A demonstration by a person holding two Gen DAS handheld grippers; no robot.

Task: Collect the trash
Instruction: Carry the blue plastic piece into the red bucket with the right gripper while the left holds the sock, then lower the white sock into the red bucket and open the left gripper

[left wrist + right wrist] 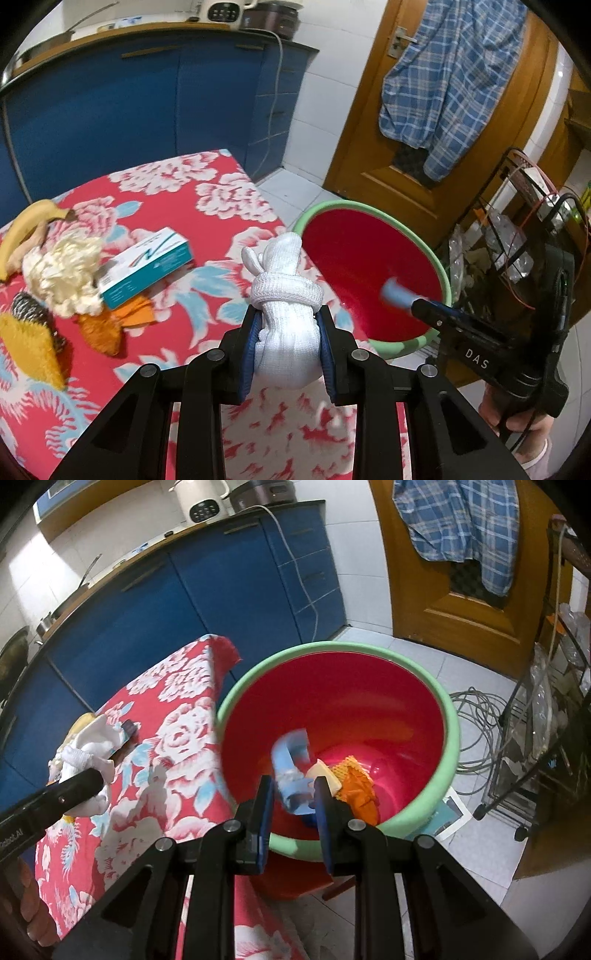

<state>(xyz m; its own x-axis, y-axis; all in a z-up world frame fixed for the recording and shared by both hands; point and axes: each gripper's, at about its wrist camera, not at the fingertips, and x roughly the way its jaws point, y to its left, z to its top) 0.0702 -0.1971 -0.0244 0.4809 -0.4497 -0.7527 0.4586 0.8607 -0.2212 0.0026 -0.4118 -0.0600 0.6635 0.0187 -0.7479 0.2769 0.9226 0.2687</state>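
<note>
Clamping a white knotted cloth (284, 295), left gripper (290, 328); right gripper (293, 794) pinches blue scrap (291, 768) (bucket (452, 738) contents visible there only).

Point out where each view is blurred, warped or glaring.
Left wrist view: fisheye bends the blue cabinets and door; the blue scrap in the right claw is motion-smeared, while the knotted white cloth in the left claw is sharp but overexposed. Right wrist view: the same curving, dark corners, the blue scrap and the green rim of the red basin smeared.
</note>
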